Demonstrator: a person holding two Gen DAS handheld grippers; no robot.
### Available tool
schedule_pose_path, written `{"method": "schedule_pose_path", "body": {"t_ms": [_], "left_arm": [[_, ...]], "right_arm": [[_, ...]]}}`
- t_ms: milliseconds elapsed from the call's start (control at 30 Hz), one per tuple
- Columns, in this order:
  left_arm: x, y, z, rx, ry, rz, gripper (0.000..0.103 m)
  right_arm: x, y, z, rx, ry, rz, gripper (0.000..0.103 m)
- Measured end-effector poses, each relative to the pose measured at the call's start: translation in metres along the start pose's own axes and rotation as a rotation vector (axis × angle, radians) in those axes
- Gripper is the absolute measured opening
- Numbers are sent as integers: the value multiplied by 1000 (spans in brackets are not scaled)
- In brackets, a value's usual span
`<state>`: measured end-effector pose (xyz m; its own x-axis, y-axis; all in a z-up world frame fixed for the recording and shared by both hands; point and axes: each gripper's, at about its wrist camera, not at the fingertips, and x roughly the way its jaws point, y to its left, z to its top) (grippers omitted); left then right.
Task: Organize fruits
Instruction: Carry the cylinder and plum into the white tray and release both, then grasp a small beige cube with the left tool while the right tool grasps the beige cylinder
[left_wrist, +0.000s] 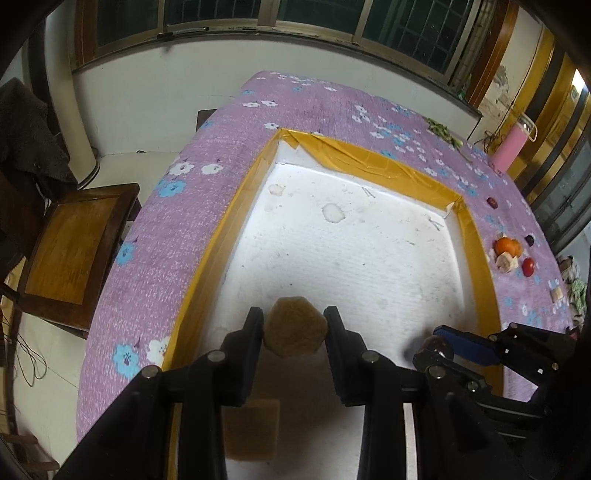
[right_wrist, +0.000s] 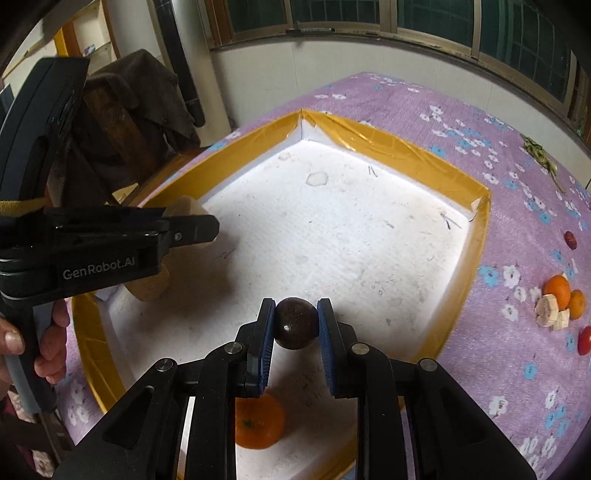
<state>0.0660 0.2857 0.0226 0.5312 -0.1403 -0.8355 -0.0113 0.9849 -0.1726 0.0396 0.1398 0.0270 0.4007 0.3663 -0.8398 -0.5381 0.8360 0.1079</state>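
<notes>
Jaws pinch cargo above the white tray (left_wrist: 369, 236): left gripper (left_wrist: 295, 328) a tan block (left_wrist: 295, 332), right gripper (right_wrist: 296, 325) a dark round fruit (right_wrist: 296, 324) (lower gently near the orange (right_wrist: 258, 421) by the tray's near edge before letting go).

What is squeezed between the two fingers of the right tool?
A dark round fruit, pinched between the right tool fingers above the white tray, in the right wrist view.

Tan six-sided chunk (left_wrist: 295, 332) and dark round fruit (right_wrist: 296, 324), each clamped above white yellow-rimmed tray (right_wrist: 476, 254).
</notes>
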Motion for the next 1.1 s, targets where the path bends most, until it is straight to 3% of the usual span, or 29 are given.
{"method": "schedule_pose_path", "body": {"t_ms": [367,500,600,700,1100], "left_arm": [[9,-7,-2,69,16,75,37],[4,-7,-6,71,11,109,49],[-3,-6,-9,68,-4,126,51],[-12,-4,-14,55,-19,149,60],[-48,-17,-37,4,-64,173,70]], "right_arm": [[7,-1,-1,-1,22,-19,22],[3,-1,-3,-5,21,-29,22],[-2,-5,-7,1,25,-32,23],[-10,-7,-11,2,16,-33,23],[-69,-14,-38,-7,-58,-15,30]]}}
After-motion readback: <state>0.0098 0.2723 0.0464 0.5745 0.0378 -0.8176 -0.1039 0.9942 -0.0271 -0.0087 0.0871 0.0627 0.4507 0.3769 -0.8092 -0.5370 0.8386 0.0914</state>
